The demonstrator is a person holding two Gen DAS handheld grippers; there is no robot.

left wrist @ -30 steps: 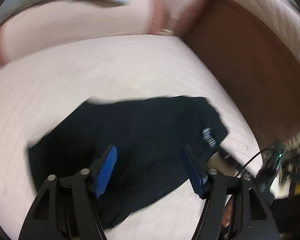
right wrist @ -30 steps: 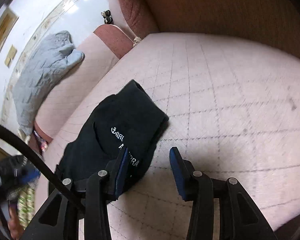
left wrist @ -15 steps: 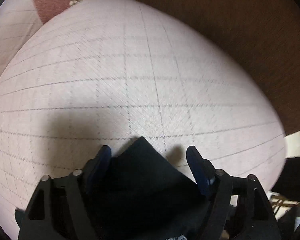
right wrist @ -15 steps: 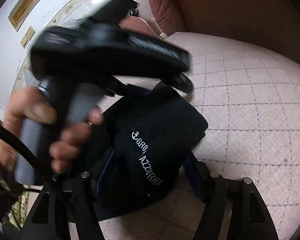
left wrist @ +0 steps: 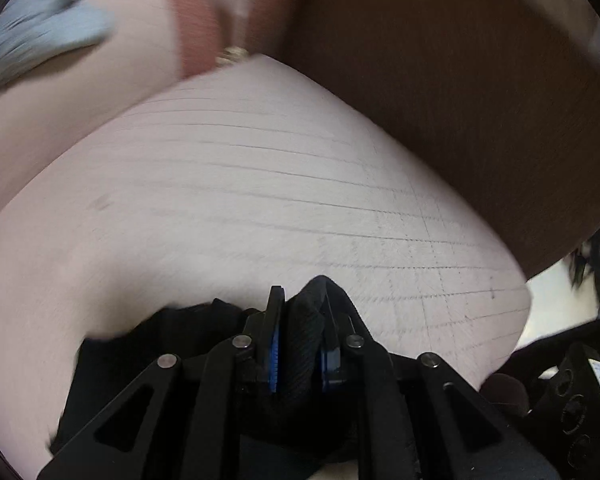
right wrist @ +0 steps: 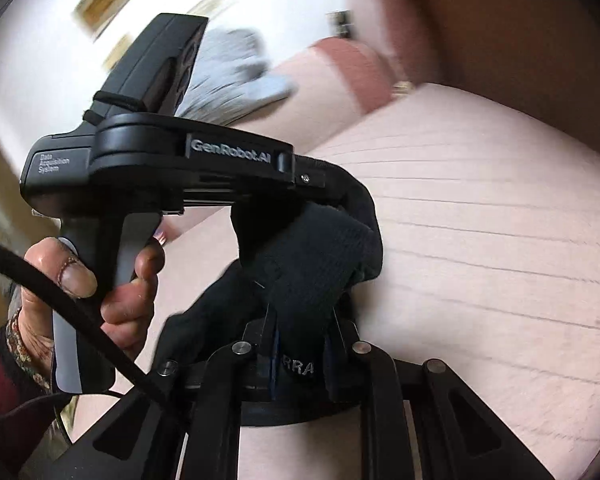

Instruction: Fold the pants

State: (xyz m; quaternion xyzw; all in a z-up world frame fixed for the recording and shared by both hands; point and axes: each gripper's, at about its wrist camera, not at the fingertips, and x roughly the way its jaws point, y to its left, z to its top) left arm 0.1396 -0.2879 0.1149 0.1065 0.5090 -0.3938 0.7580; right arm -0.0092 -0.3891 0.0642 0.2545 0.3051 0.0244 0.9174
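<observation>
Left wrist view: the left claw [left wrist: 298, 344], wide open half a second ago, is now closed on a thick bunch of the black pants [left wrist: 300, 340] near the sofa cushion [left wrist: 260, 200] front edge. Right wrist view: the right claw [right wrist: 300, 344] also went from open to clamping the pants [right wrist: 312, 264], so both ends look ready for lifting into a fold.

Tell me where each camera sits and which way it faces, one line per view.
Left wrist: on the left gripper, looking along its fingers over the pink checked cushion; black pants pinched.
Right wrist: on the right gripper, facing the left hand.
Shared: pants, cushion, grey garment.
</observation>
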